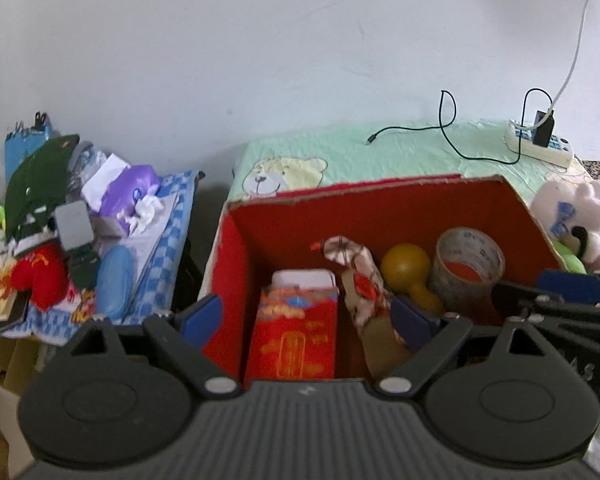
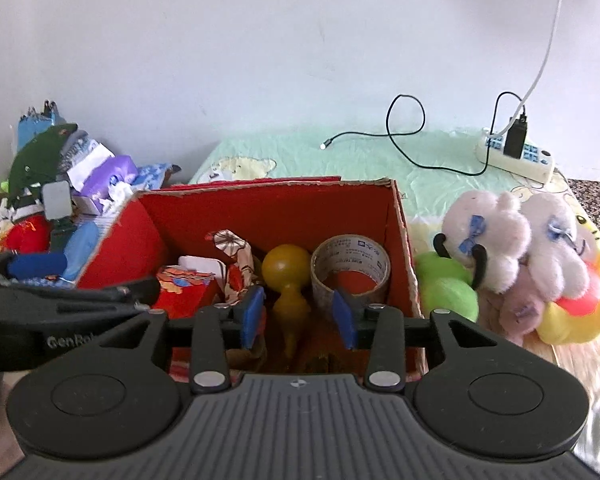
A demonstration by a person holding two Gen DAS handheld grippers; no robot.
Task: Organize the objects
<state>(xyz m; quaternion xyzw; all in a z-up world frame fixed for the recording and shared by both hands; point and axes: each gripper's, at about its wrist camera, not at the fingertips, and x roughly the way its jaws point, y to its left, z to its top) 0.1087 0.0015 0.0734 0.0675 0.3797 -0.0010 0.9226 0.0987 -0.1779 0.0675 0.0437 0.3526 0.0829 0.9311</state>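
Both tongs hung over the red cardboard box (image 1: pixel 380 216). Left tongs (image 1: pixel 306 316) stood wide apart, empty, above the red packet (image 1: pixel 296 332). Right tongs (image 2: pixel 298 314) stood apart, holding nothing, over the yellow gourd (image 2: pixel 286 272). Inside the box, left to right: packet, patterned wrapped item (image 2: pixel 236 264), gourd, tape roll (image 2: pixel 350 270) against the right wall. Plush toys (image 2: pixel 512 252) lay on the bed just right of the box. Power strip (image 2: pixel 516 156) sat near the wall.
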